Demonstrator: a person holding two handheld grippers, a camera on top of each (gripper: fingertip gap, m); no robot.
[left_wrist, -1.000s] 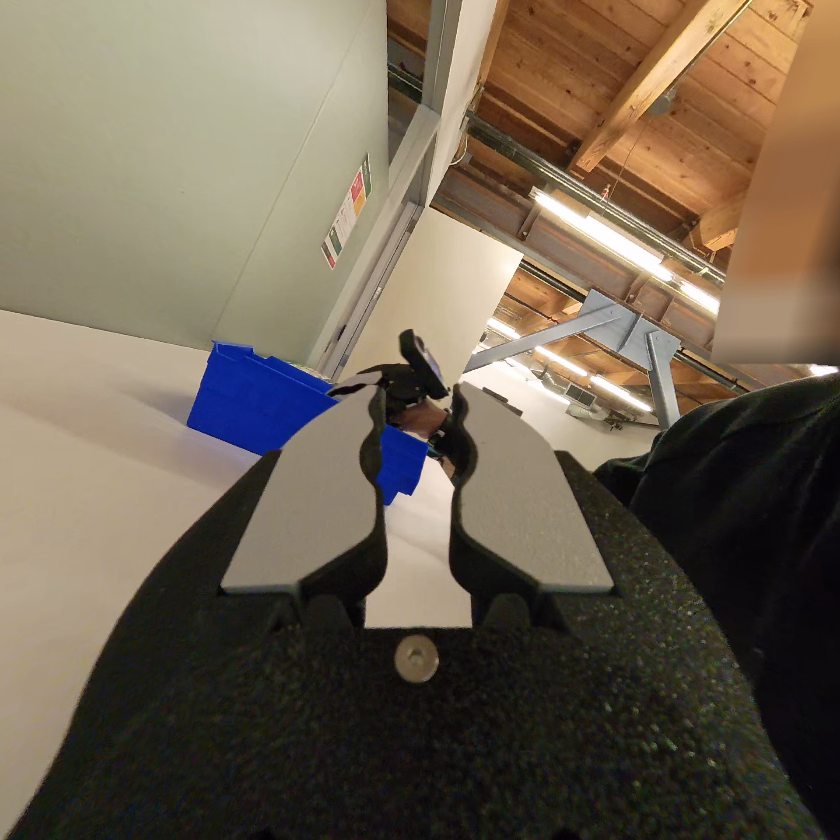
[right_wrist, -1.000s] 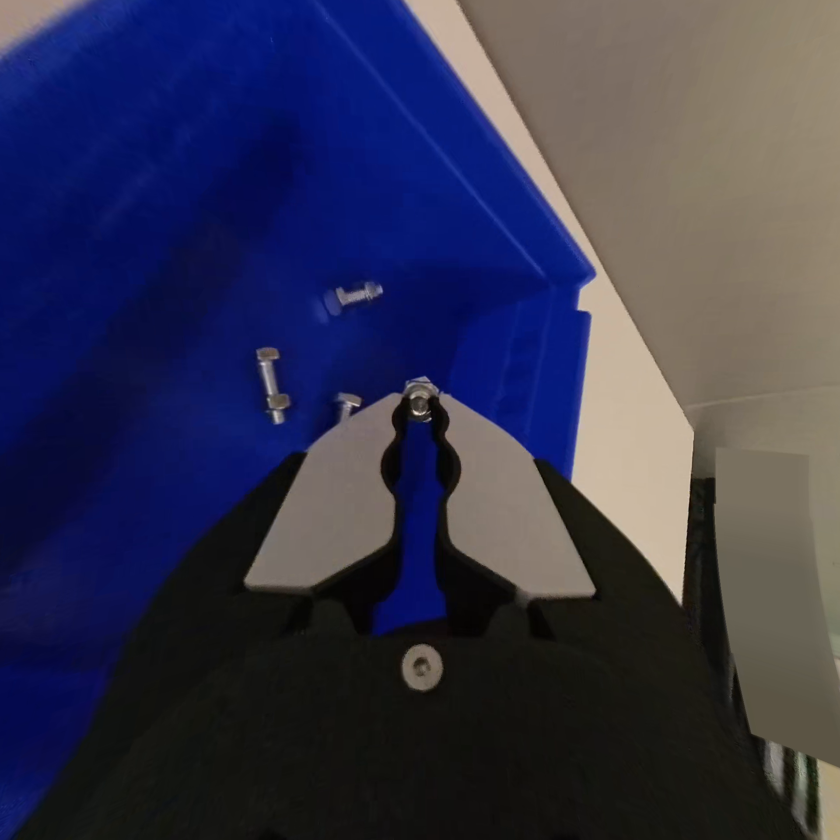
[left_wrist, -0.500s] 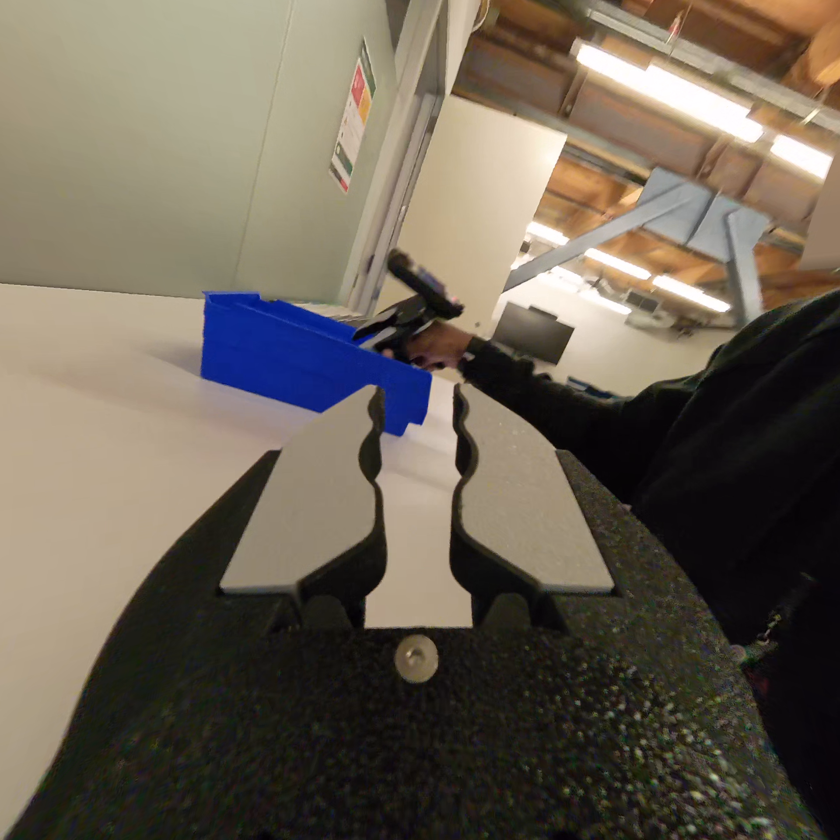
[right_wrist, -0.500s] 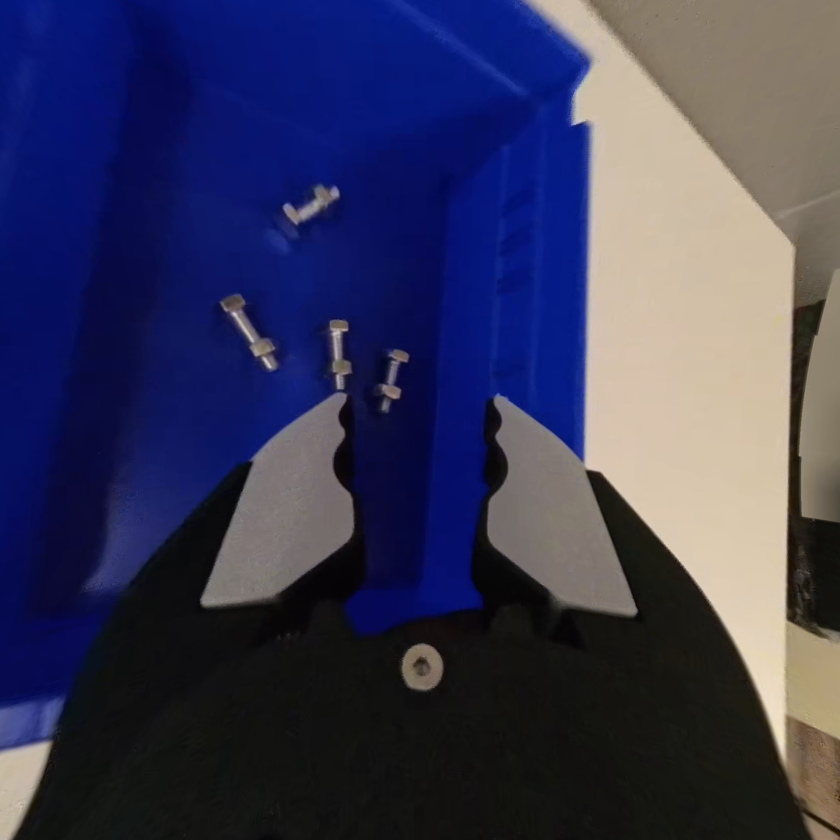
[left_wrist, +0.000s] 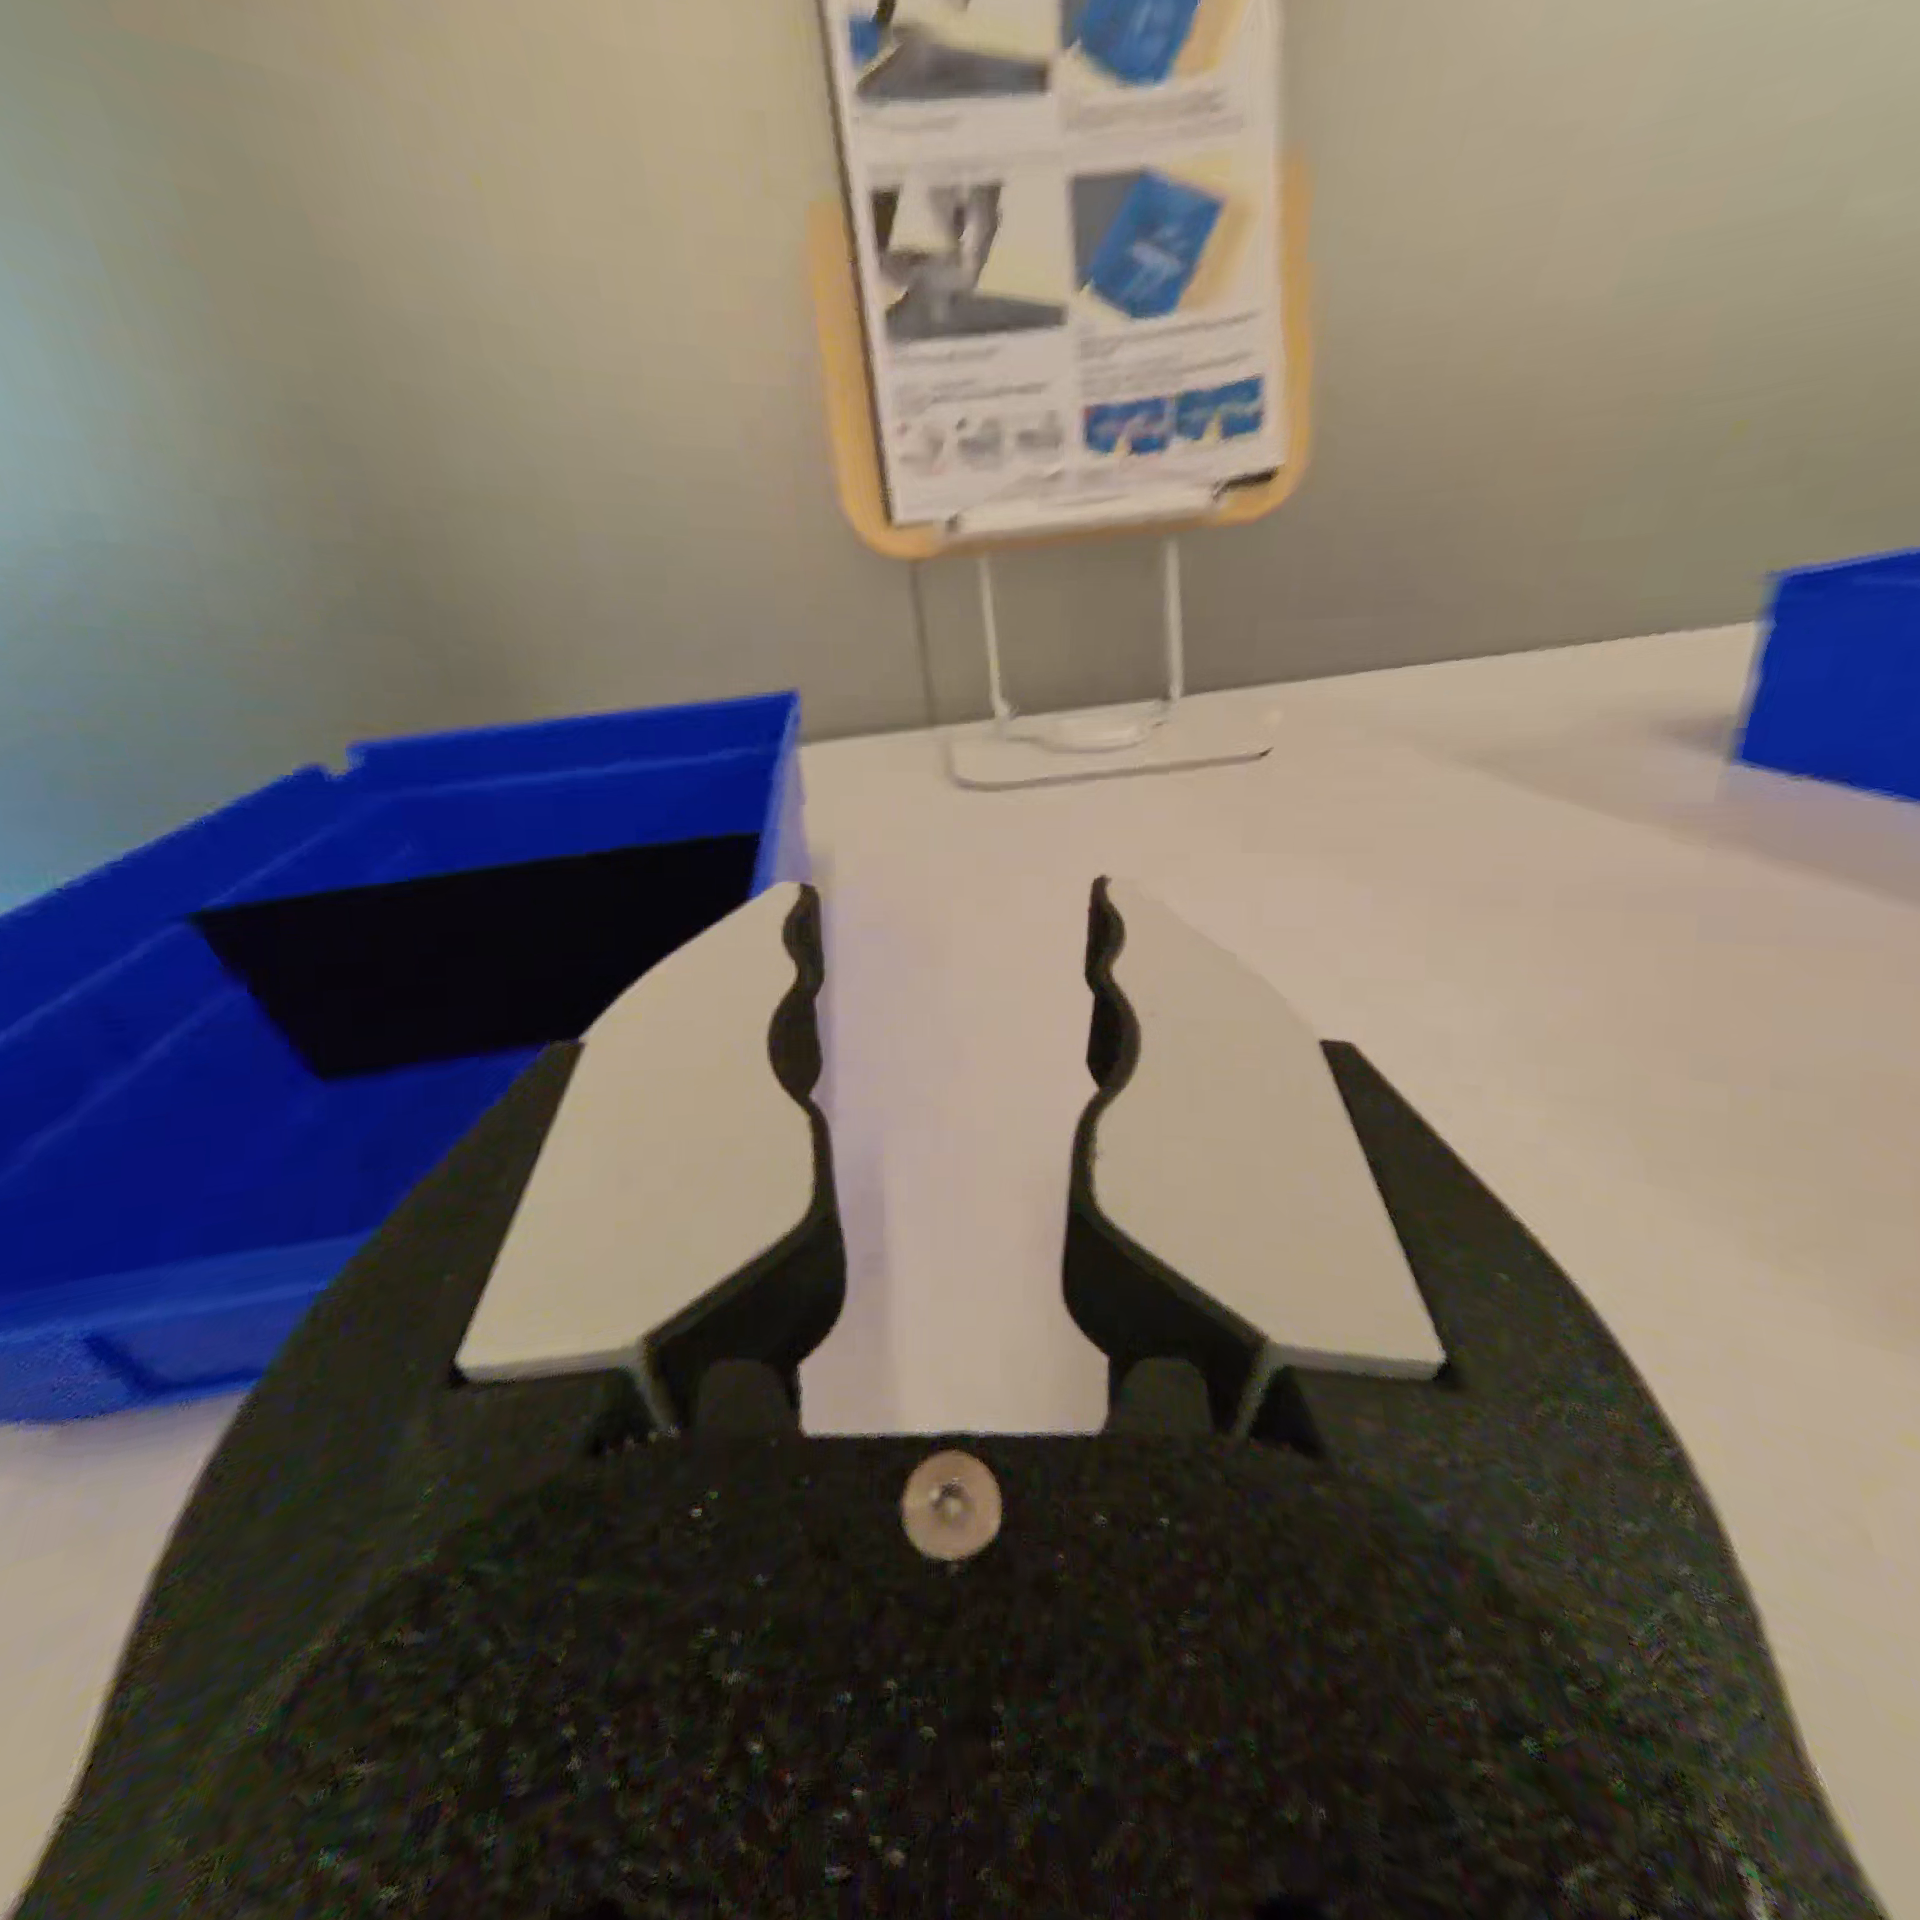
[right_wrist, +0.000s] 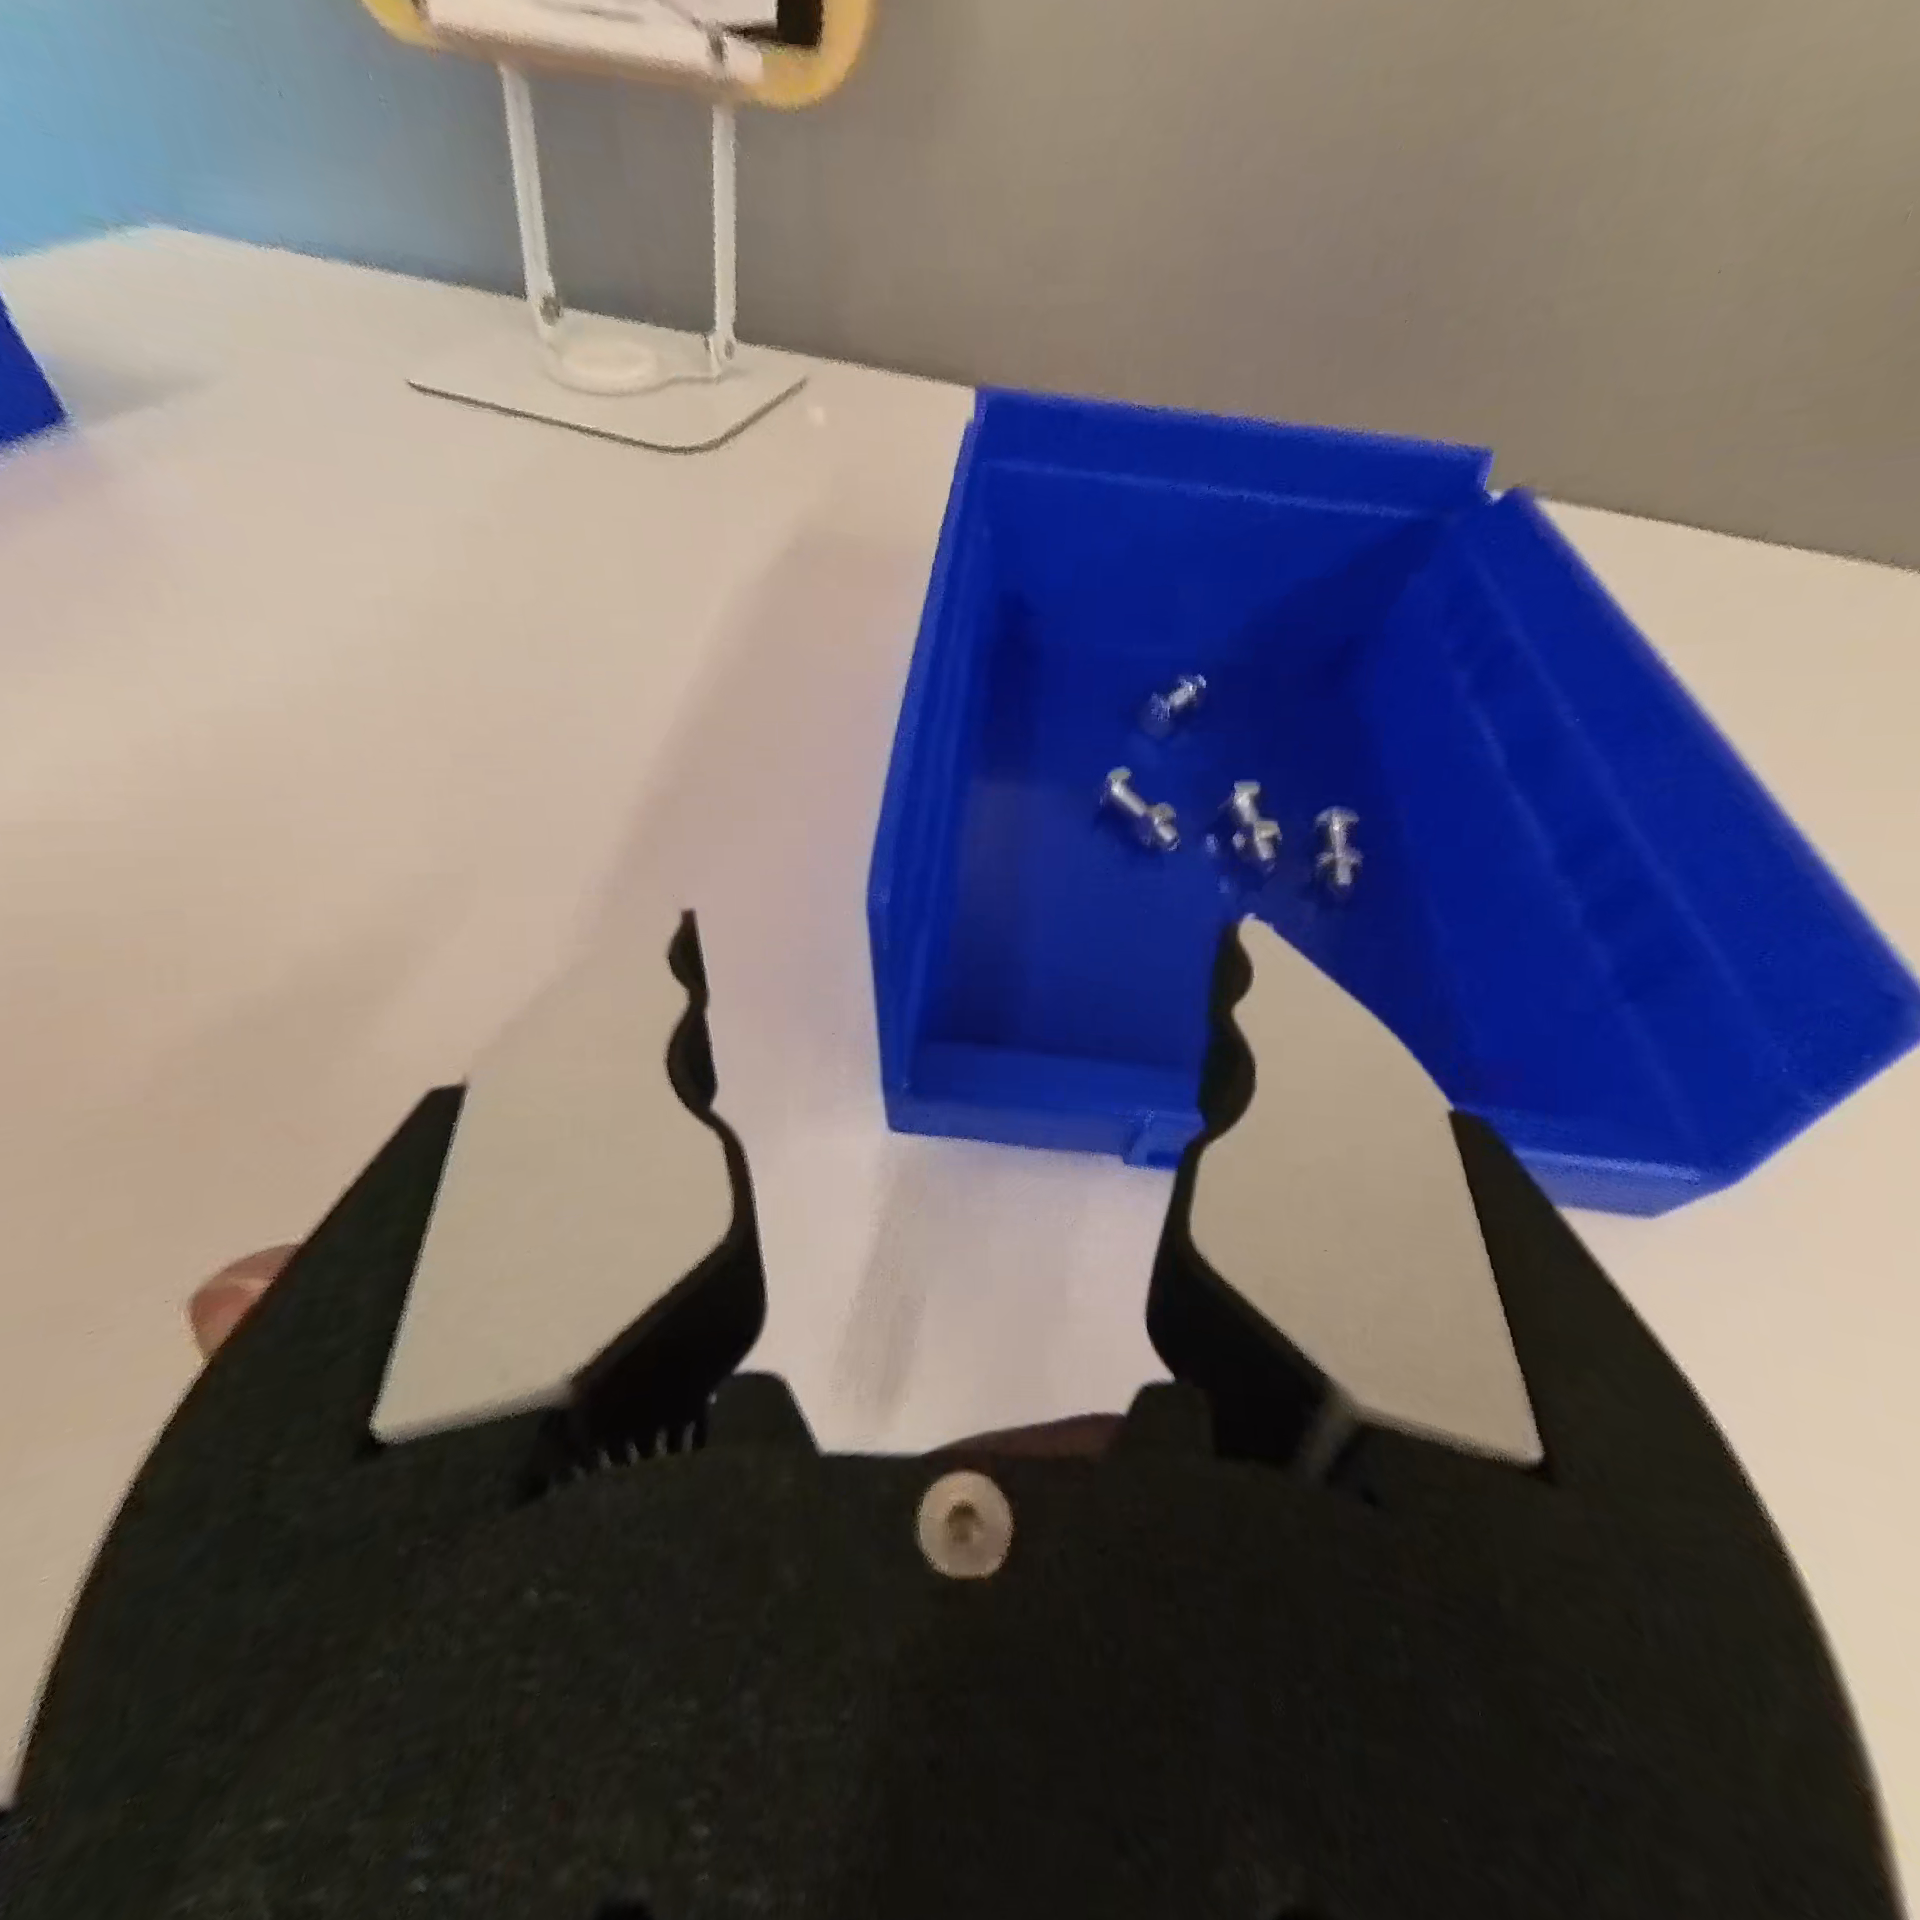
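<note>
Right wrist view: right gripper (right_wrist: 956, 925) hangs over table (right_wrist: 364, 727), wide open, holding nothing; blue bin (right_wrist: 1621, 831) of bolts (right_wrist: 1236, 821) just ahead-right.

The left gripper (left_wrist: 951, 904) is hovering with its fingers (left_wrist: 665, 1132) parted and nothing between them. The right gripper (right_wrist: 961, 935) is spreading its fingers (right_wrist: 1340, 1174) wide, gripping nothing, while a fingertip (right_wrist: 234, 1299) is showing beside its body.
</note>
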